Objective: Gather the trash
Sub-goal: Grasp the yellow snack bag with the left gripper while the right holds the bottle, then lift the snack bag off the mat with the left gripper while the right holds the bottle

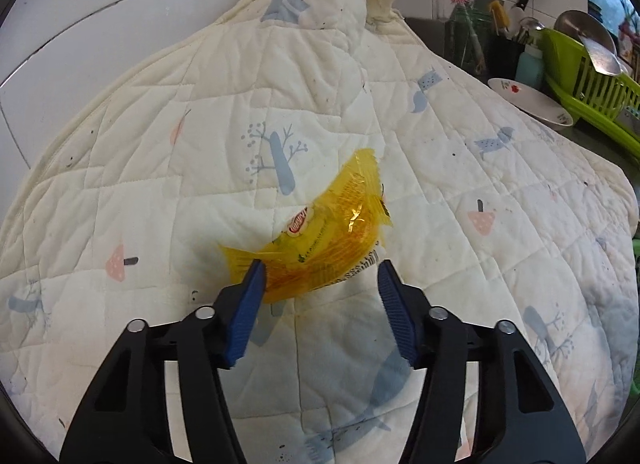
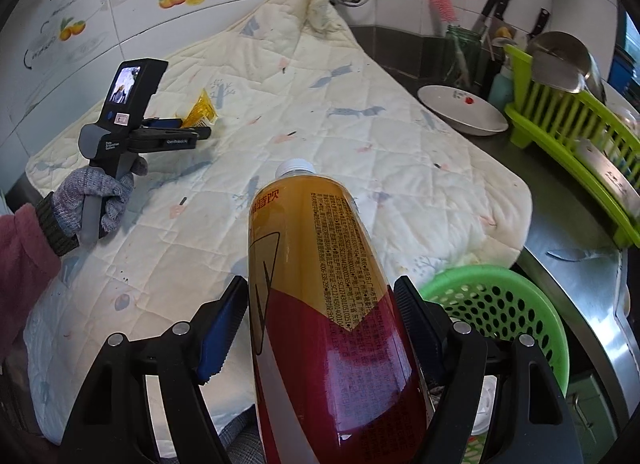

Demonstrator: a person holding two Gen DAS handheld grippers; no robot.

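"GenRobotics" on left gripper [image 2: 192, 128], Chinese print on bottle [image 2: 320, 284]

Crinkled yellow plastic wrapper [image 1: 320, 232] on the cream quilted cloth [image 1: 168, 135] spread over the steel counter [image 2: 568, 223], between the left gripper's [image 1: 320, 276] parted jaws. Tall yellow-and-red labelled bottle [image 2: 320, 304] clamped in the right gripper [image 2: 320, 304]. Round green perforated basket [image 2: 500, 300] right of the bottle; white ceramic bowl [image 2: 460, 111] and lime-green plastic dish rack [image 2: 568, 119] behind it.
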